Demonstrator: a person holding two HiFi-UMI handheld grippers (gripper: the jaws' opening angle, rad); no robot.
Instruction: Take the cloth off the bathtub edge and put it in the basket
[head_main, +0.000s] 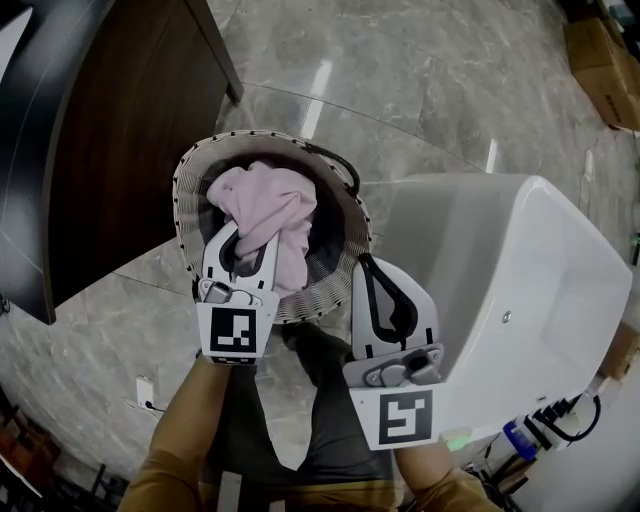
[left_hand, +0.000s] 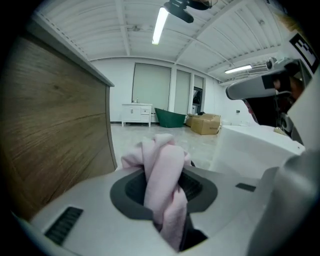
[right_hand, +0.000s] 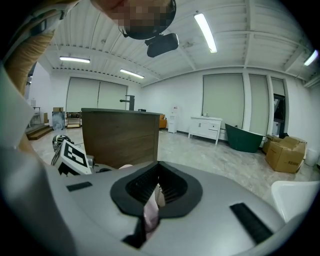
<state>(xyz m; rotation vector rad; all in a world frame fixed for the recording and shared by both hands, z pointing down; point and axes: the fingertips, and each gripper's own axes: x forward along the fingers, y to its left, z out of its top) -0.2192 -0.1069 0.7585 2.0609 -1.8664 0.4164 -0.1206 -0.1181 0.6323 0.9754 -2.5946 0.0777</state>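
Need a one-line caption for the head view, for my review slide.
Left gripper clamps the pink cloth above the round basket; right gripper alongside, next to the white bathtub.

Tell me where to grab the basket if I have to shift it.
Probably best: pinch the basket by its far rim, coming down from above. The thin woven wall stands upright and bare there, while the pink cloth crowds the near side.

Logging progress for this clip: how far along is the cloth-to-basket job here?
Done: the pink cloth is off the bathtub and bunched inside the basket opening. In hand: the left gripper is shut on it, and the right gripper pinches a thin fold. Left: both jaws must open and let it drop in.
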